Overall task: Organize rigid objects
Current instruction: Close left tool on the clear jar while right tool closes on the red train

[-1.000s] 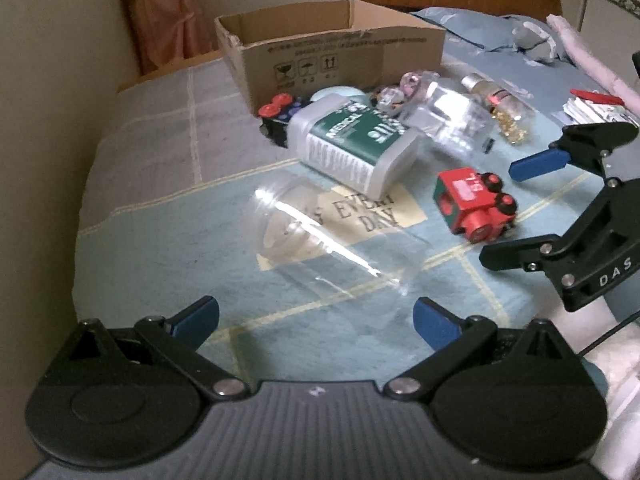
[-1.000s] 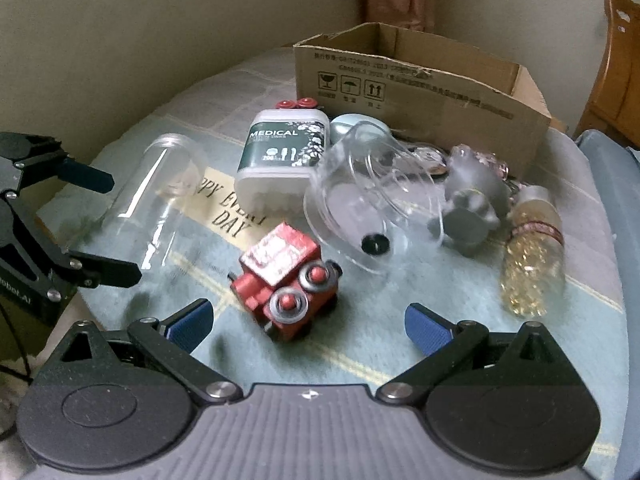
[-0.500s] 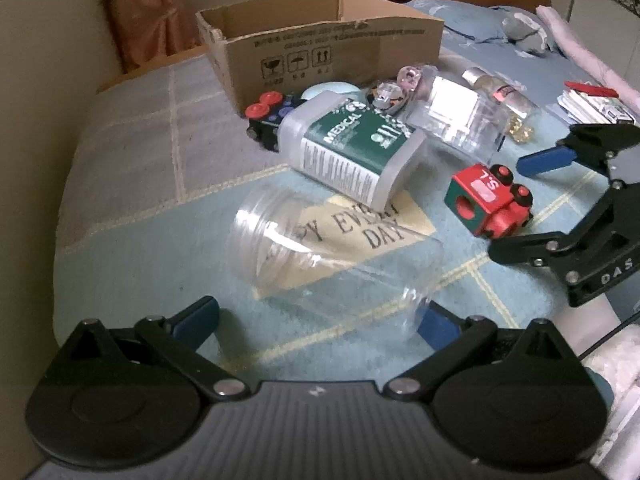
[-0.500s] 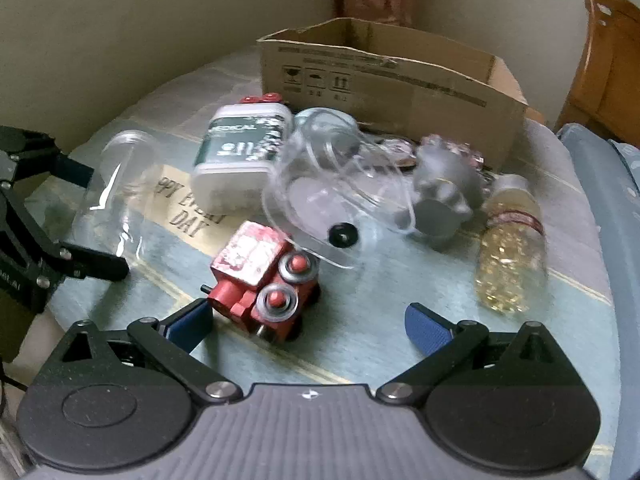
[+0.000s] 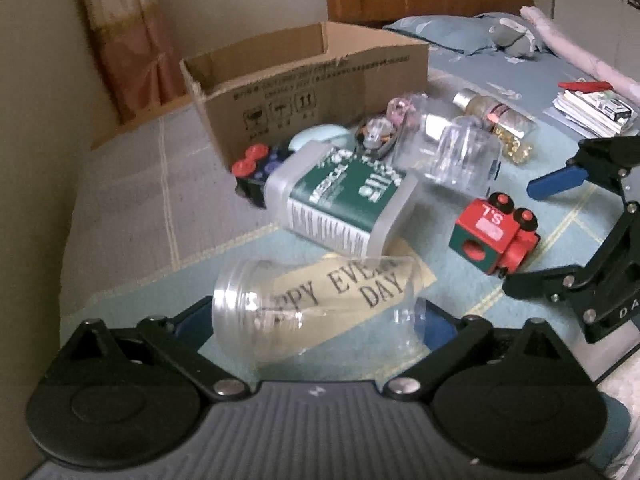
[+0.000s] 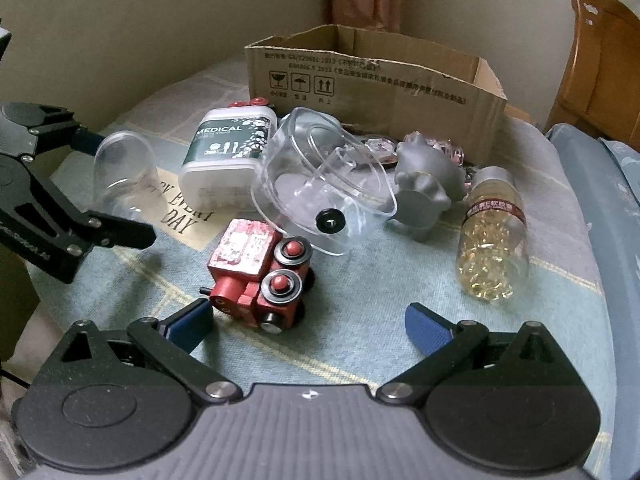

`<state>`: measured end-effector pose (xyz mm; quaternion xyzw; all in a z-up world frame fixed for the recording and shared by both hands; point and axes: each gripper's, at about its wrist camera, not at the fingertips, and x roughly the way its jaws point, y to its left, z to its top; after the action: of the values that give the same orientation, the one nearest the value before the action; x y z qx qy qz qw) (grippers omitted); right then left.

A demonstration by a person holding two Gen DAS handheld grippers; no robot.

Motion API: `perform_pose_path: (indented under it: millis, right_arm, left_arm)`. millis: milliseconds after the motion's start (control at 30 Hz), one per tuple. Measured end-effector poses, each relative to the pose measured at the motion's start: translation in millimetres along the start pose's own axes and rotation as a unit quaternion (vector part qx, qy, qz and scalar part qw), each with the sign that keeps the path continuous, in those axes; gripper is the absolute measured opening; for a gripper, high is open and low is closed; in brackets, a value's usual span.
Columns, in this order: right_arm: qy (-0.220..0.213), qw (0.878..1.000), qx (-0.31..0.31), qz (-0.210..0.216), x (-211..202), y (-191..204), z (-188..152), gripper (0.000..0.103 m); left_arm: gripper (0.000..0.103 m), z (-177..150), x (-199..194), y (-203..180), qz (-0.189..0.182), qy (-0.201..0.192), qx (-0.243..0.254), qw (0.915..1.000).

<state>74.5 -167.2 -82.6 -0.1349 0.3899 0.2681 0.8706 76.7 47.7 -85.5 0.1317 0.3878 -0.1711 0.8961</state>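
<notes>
Left gripper: my jaws have just been closing, and the clear jar lies between the blue pads. Whether the pads already press its ends, I cannot tell, so I call them still spread around it.
Jar axis: it lies on its side on the bedspread, long axis running across my left view, threaded open mouth to the left, closed base to the right, straight across my jaw line.
Jar place: right in front of my left gripper, over the "EVERY DAY" print, just below the white-and-green medical box.
Right gripper: jaws spread wide, nothing pinched. The red toy train sits near my left pad, wheels facing me.
Clutter ahead: a clear tub on its side, a grey figure and a capsule bottle lying down, all close-packed.
Box: the cardboard box stands open-topped behind the pile, near the wall.
Open room: bare bedspread to the left of the jar in my left view.
Edges: the bed edge runs along the wall on that side.
</notes>
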Motion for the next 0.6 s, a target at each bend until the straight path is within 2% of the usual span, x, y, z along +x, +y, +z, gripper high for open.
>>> perform_pose_path:
  millis: [133, 267, 600]
  right_arm:
    - [-0.002, 1.0, -0.013, 0.025, 0.6, 8.9, 2.9, 0.102]
    - [-0.008, 0.998, -0.041, 0.037, 3.6, 23.9, 8.9, 0.09]
    - [-0.013, 0.995, -0.072, 0.062, 12.4, 40.6, 20.1, 0.085]
  left_arm:
    - [0.092, 1.0, -2.2, 2.9, 0.003, -0.007, -0.012, 0.9999]
    - [0.092, -0.8, -4.3, 8.6, 0.01, -0.005, -0.029, 0.9995]
    - [0.092, -4.1, -7.3, 13.6, 0.014, -0.002, -0.039, 0.9991]
